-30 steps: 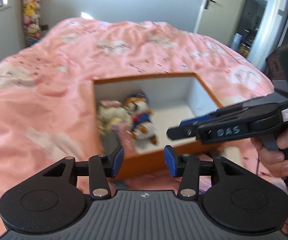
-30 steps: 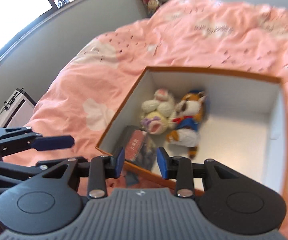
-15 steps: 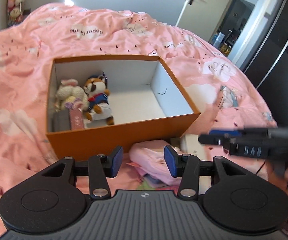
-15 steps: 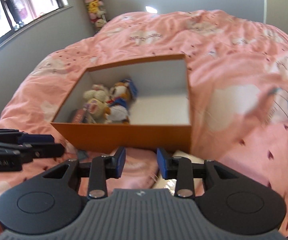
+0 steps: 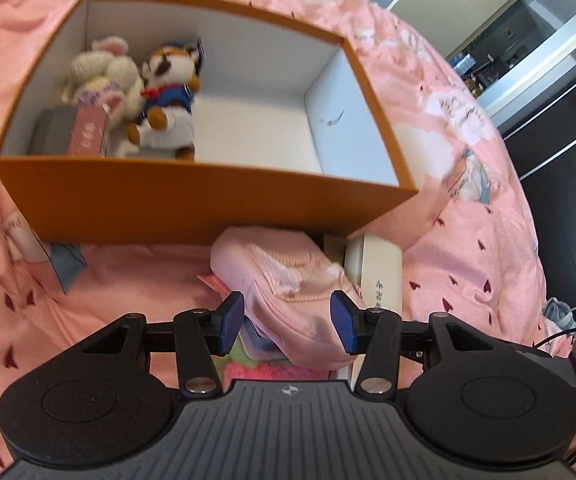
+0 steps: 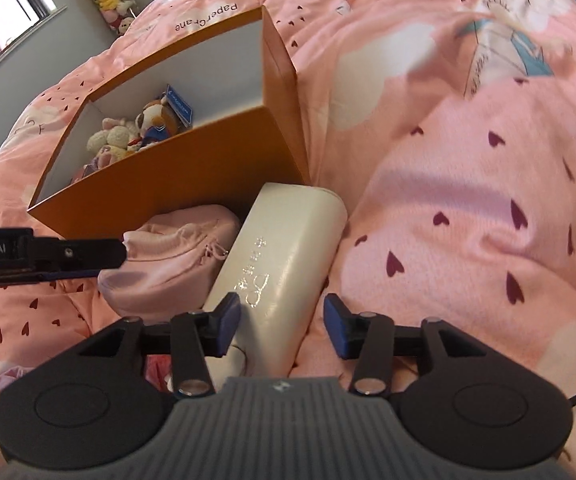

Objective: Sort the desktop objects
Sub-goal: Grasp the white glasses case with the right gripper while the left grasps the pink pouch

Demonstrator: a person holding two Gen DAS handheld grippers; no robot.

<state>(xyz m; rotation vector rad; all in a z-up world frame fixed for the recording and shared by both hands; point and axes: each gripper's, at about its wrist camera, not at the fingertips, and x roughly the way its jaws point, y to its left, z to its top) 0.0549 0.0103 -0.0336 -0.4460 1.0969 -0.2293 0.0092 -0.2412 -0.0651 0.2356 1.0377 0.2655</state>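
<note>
Spread over a pink-quilted bed (image 6: pixel 467 208), a pink pouch (image 5: pixel 288 276) and white case (image 6: pixel 284 256) are straddled by open left tongs (image 5: pixel 288 326) and right tongs (image 6: pixel 282 326), apparently for boxing in the orange box (image 5: pixel 208 204).

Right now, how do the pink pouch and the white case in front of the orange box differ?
The pink pouch is soft, rumpled fabric with a zipper; the white case is smooth, rigid and bears embossed lettering. The pouch is rounded and squat; the case is long. The pouch sits between the left gripper jaws, the case between the right gripper jaws. Both lie side by side on the bedspread, outside the box.
</note>
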